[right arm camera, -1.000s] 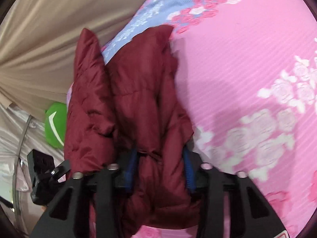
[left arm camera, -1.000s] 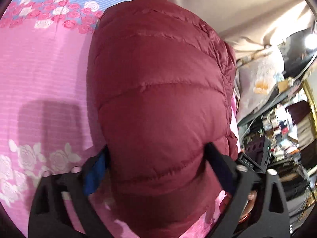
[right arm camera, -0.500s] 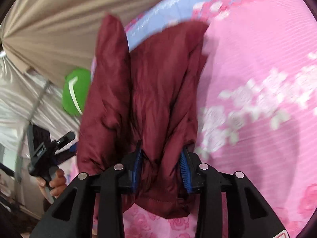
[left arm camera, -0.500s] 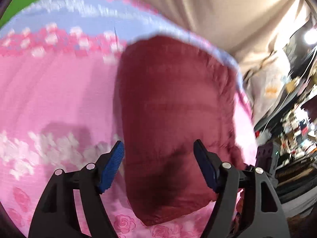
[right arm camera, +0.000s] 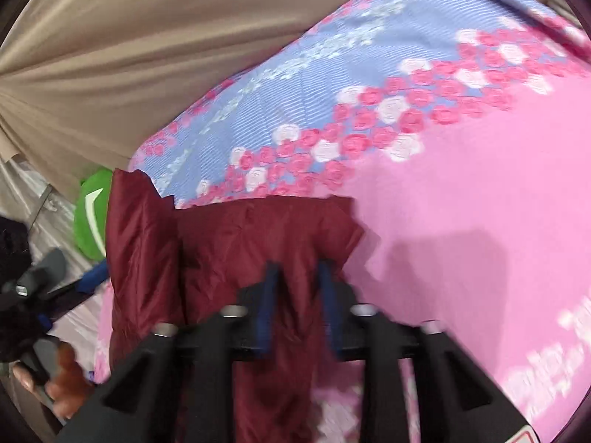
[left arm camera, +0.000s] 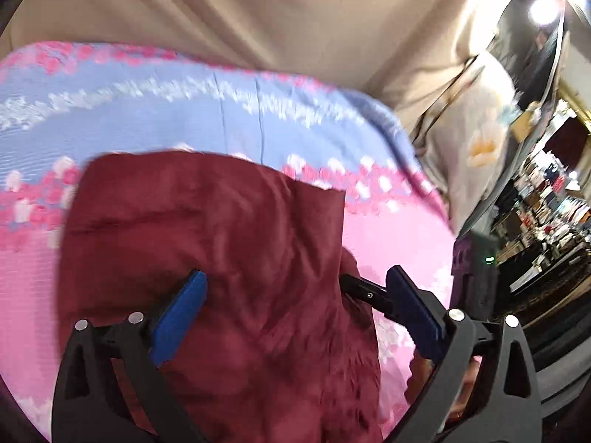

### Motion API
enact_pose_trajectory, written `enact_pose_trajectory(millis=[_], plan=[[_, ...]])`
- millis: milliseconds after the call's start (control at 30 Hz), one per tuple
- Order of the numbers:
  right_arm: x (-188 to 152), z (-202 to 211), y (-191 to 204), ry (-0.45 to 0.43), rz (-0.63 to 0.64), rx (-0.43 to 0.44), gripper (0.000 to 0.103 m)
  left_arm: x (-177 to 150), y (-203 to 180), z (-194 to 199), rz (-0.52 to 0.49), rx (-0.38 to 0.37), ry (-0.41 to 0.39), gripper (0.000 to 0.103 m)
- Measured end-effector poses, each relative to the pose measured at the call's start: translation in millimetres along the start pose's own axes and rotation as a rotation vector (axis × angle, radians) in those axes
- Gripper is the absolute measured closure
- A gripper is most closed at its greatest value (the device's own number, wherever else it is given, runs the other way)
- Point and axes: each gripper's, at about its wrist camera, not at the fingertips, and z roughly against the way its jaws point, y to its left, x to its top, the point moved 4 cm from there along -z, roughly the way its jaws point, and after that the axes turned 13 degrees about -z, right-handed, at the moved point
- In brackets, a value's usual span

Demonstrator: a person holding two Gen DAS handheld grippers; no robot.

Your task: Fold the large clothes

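A dark red quilted jacket [left arm camera: 221, 258] lies on a pink and blue flowered bedspread [left arm camera: 184, 110]. My left gripper [left arm camera: 295, 295] is open, its blue pads wide apart over the jacket, not holding it. In the right wrist view the jacket [right arm camera: 240, 243] hangs bunched from my right gripper [right arm camera: 295, 280], which is shut on a fold of it above the bedspread [right arm camera: 461, 203]. The left gripper [right arm camera: 48, 284] shows at the left edge of that view, beside the jacket.
A beige curtain [left arm camera: 258, 18] hangs behind the bed. A green object [right arm camera: 92, 217] sits past the bed's corner. Cluttered shelves [left arm camera: 546, 203] and a grey flowered cloth [left arm camera: 480, 155] stand to the right of the bed.
My left gripper let go of the jacket, opened and tilted up toward the curtain. My right gripper kept its hold and moved the jacket along the bed.
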Motion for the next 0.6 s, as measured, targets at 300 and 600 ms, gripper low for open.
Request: enact_pose_trajectory(millis=[300,600], plan=[[-5,-44,62,0.107,0.230,0.155,0.100,8,8,-1,-0.024,-0.015,-0.016,0.100],[4,-82,34,0.222,0.084,0.162,0.101,2,-7,-33,-0.032,-0.059,0.045,0.101]])
